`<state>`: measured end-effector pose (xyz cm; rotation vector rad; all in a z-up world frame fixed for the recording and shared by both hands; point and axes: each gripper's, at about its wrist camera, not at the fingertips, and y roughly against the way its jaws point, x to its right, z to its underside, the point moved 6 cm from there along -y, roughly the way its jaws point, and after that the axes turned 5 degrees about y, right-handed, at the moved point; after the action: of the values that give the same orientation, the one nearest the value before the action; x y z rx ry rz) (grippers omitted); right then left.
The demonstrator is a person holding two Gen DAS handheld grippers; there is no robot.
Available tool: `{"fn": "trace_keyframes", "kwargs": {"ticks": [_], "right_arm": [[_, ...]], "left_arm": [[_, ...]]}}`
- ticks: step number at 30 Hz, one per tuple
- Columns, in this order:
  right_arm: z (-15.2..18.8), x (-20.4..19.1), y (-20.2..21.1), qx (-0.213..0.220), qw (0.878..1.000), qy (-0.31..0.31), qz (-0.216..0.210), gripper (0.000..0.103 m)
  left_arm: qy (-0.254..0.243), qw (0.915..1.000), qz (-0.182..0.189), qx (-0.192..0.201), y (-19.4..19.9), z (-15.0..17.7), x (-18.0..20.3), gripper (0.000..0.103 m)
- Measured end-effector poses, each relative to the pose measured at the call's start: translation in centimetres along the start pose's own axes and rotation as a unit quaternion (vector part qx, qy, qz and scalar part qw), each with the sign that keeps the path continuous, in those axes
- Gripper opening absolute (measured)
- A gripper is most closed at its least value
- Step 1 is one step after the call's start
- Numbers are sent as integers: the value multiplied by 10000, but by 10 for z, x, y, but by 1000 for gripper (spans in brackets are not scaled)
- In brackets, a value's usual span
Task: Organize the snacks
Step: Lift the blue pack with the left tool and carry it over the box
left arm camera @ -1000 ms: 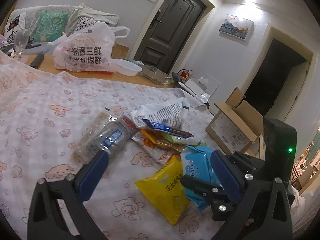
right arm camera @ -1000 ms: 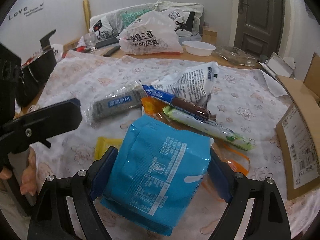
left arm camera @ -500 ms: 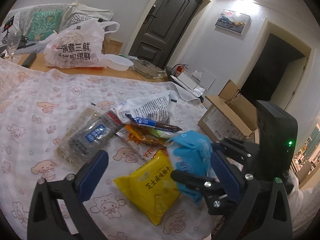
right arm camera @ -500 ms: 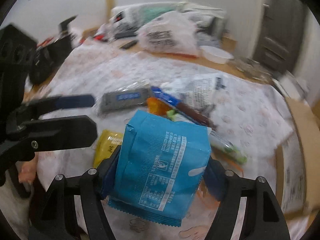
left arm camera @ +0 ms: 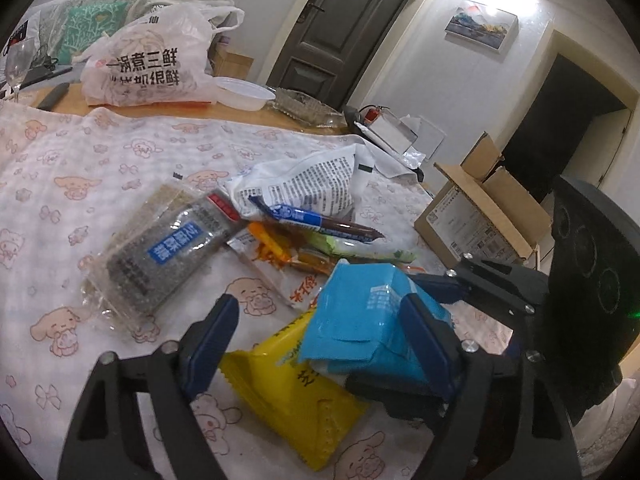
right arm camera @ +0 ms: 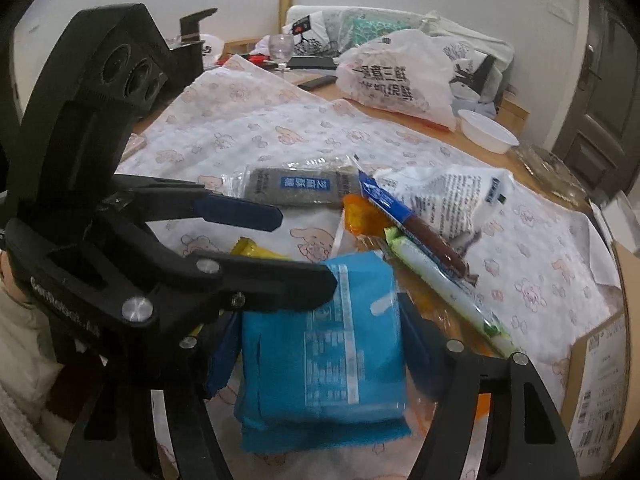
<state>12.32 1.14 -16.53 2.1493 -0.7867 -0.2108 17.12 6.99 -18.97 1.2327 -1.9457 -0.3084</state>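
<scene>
My right gripper is shut on a blue snack packet and holds it just above the cloth. My left gripper is closing. Between its jaws are the blue packet and the top of a yellow packet that lies on the cloth. Its right pad is at the blue packet's side and its left pad is clear of both. Behind them lies a pile: a grey sesame bar pack, a white printed bag, a blue-brown stick and a green-white stick.
A patterned cloth covers the table. At the back stand a white shopping bag, a white bowl and a wine glass. An open cardboard box sits past the table's right edge.
The left gripper has moved in over the yellow and blue packets and its jaws have narrowed. The right gripper has closed on the blue packet and rolled with it.
</scene>
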Motion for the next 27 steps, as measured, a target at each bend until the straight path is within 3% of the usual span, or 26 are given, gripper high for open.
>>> {"fn": "trace_keyframes", "kwargs": {"ticks": [6, 13, 18, 22, 27], "right_arm": [[13, 1, 7, -46, 9997, -171, 153, 69], [12, 3, 15, 94, 9992, -352, 148, 63], [1, 10, 45, 650, 9964, -519, 136, 62], [-7, 17, 80, 1186, 9912, -557, 173, 62], [-4, 38, 127, 1728, 9818, -748, 235, 62]], "left_arm": [[13, 10000, -12, -5, 2, 0, 0, 81], [79, 9999, 112, -45, 8, -2, 10, 81], [47, 9983, 588, 10, 22, -7, 43, 81], [-92, 9968, 778, 150, 34, -16, 84, 64], [-448, 9967, 617, 285, 41, -33, 140, 59]]}}
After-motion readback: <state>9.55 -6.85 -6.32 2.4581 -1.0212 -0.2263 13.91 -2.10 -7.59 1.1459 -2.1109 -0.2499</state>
